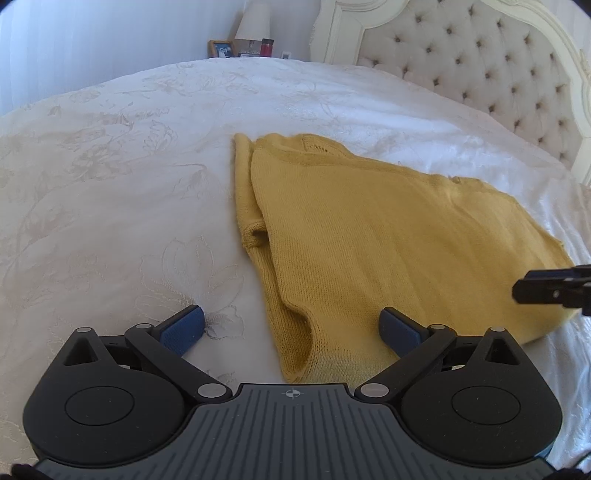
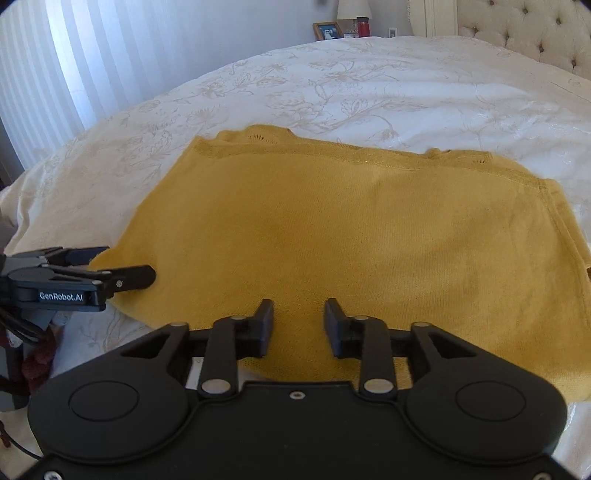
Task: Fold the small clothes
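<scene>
Jaws of left gripper (image 1: 291,326): spread wide, blue pads showing, straddling the near left corner of the yellow knit top (image 1: 369,229) with nothing pinched; likely placed to take that corner for a fold.

Jaws of right gripper (image 2: 298,323): parted with a moderate gap, holding nothing, poised over the near hem at 6 o'clock of the garment; contact with the knit cannot be told.

Yellow knit top: lying flat on the bed (image 2: 332,81), hem toward the cameras, neckline at the far edge at 12 o'clock. Left side already doubled inward, an armhole loop showing along that edge in the left wrist view. Spread flat, presumably so both near corners can be lifted together.

Bed: white embroidered cover, carrying the garment.

Tufted headboard (image 1: 480,59): at 1 o'clock, beyond the bed.

Lamp (image 1: 253,22), picture frame (image 1: 221,48), red jar (image 1: 267,46): at 12 o'clock, farthest back.
</scene>
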Available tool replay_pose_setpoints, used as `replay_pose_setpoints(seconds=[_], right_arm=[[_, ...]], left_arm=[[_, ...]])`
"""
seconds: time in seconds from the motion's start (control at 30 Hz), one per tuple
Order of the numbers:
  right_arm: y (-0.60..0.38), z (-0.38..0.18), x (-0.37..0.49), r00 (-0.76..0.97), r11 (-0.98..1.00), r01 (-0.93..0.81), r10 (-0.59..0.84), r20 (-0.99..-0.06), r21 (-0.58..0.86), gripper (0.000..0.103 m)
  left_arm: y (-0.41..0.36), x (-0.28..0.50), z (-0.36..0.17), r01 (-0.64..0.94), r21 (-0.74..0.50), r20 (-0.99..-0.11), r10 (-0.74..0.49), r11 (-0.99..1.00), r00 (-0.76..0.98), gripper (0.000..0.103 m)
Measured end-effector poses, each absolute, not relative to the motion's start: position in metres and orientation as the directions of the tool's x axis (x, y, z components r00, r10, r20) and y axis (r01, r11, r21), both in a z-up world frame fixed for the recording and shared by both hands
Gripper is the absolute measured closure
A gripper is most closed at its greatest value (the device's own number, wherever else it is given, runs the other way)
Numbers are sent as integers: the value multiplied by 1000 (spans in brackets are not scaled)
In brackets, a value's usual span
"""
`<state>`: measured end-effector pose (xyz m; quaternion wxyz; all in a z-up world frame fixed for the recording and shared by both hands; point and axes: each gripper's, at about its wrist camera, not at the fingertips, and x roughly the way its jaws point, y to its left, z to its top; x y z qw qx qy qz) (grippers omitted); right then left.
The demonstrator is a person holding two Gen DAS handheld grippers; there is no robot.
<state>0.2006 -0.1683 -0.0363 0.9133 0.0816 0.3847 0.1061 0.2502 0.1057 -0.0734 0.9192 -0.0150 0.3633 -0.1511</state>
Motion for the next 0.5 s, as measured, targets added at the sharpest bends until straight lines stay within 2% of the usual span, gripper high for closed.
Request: replay_pose_setpoints(seconds=[0.07,0.13,0.2,0.33,0.5], right_arm=[[-194,-26,198,729,958,-77,243,-640,276,26],[-221,-18,197,763,957,0,187,-619,290,26],[-250,-15,200,776,952,79,129,-617,297,19],[-305,-21,207,770,916,219,48,-636,335,17],[-346,-38,215,746,883,287,36,-665,371,13]], left_arm=[[106,250,-73,267,-137,-663,-289,954,691,1],[105,250,-74,267,-134,-662,-287,954,692,1],[105,250,-74,266,-131,-660,-284,955,695,1],[104,249,-76,266,-121,-656,-278,956,702,1],[103,249,-77,266,-110,-651,-271,958,709,1]])
